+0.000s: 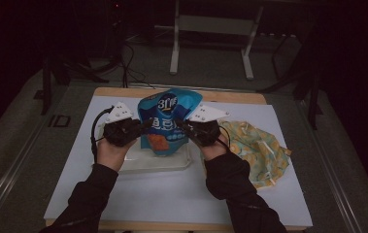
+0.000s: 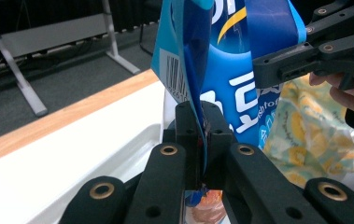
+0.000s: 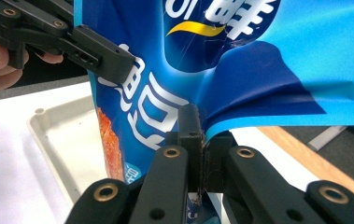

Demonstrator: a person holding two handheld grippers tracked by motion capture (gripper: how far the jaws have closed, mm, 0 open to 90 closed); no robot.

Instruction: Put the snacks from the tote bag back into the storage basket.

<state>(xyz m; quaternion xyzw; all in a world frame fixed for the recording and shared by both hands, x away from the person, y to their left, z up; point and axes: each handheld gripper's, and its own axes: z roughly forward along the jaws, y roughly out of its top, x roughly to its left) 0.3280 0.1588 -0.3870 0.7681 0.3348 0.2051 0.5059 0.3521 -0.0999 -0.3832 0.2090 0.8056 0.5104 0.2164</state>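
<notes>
A dim room with dark flooring and a metal frame (image 1: 210,29) at the back surrounds a wooden table (image 1: 123,91) covered by a white mat (image 1: 172,194). On the mat lies a shallow clear tray (image 1: 138,164), and to its right a crumpled yellow-patterned cloth (image 1: 264,150).

Over the tray hangs a blue snack bag (image 1: 168,121), held upright between the two tools. The left gripper (image 2: 202,135) is clamped on the bag's edge near the barcode — the film runs straight between its closed jaws. The right gripper (image 3: 201,140) pinches the opposite edge the same way, jaws closed on the film, which creases where it is caught.

The step looks like lowering the bag into the tray. To do it well, both hands should come down evenly so the bag stays centred over the tray — not drifting toward the cloth. Keep both grips firm until the bottom rests flat, since thin film can slip, then open the two together.
</notes>
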